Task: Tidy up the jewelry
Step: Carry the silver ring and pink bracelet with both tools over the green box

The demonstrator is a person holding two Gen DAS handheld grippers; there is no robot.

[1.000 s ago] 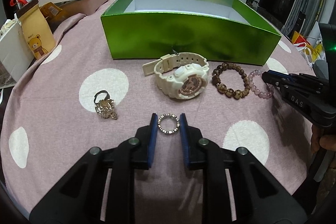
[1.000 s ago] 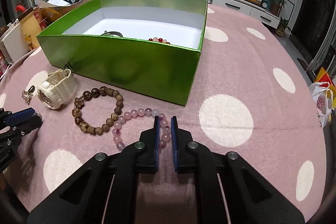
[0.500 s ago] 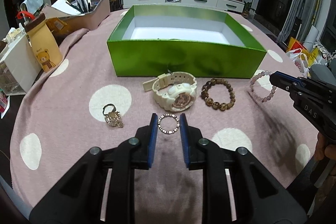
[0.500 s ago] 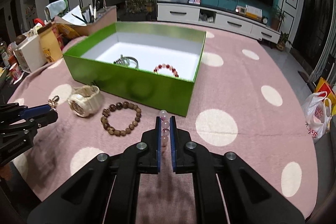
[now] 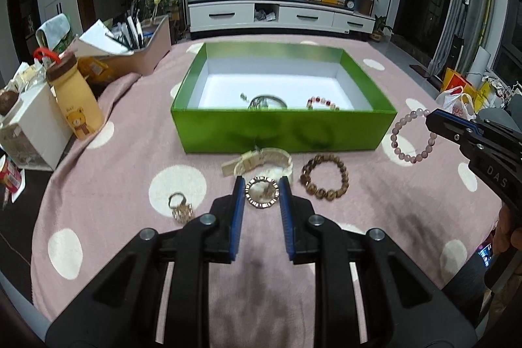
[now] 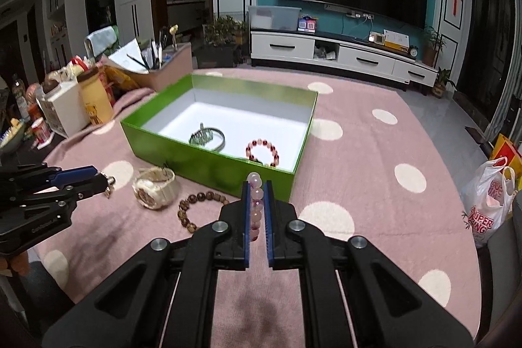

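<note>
My left gripper [image 5: 262,196] is shut on a small studded ring-shaped bangle [image 5: 262,193] and holds it above the table. My right gripper [image 6: 256,204] is shut on a pale pink bead bracelet [image 6: 255,206], which hangs in the air in the left wrist view [image 5: 411,136]. The open green box [image 5: 280,132] holds a silver bangle [image 6: 207,136] and a red bead bracelet [image 6: 262,150]. In front of the box lie a cream watch [image 6: 153,189], a brown bead bracelet [image 5: 324,181] and a gold ring [image 5: 180,207].
The table has a pink cloth with white dots [image 6: 359,152]. At the left stand a yellow bear bottle [image 5: 76,106], a white box [image 5: 36,132] and a pen tray [image 5: 140,51]. A plastic bag [image 6: 489,207] sits off the right edge.
Both grippers have risen well above the table, the left with the studded bangle and the right with the pink bracelet. The inside of the box has come into view.
</note>
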